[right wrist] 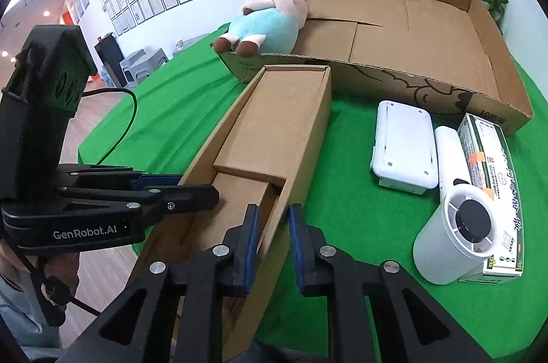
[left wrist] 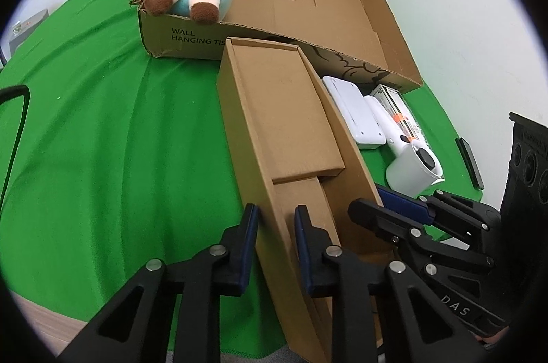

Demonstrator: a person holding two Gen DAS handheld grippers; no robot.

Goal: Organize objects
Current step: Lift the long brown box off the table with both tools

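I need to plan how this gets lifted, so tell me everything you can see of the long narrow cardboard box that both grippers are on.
The long narrow cardboard box is plain brown corrugated card, open-topped, with a smaller folded card insert lying inside. It lies on the green cloth, its far end right by the large shallow carton; contact is unclear. The left gripper pinches its left wall near the close end, the right gripper its right wall. The white items lie beside it, apart.

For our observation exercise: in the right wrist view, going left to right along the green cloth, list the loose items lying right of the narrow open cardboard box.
Flat white rectangular plastic case → white plastic hair dryer with black centre cap → green-and-white printed carton.
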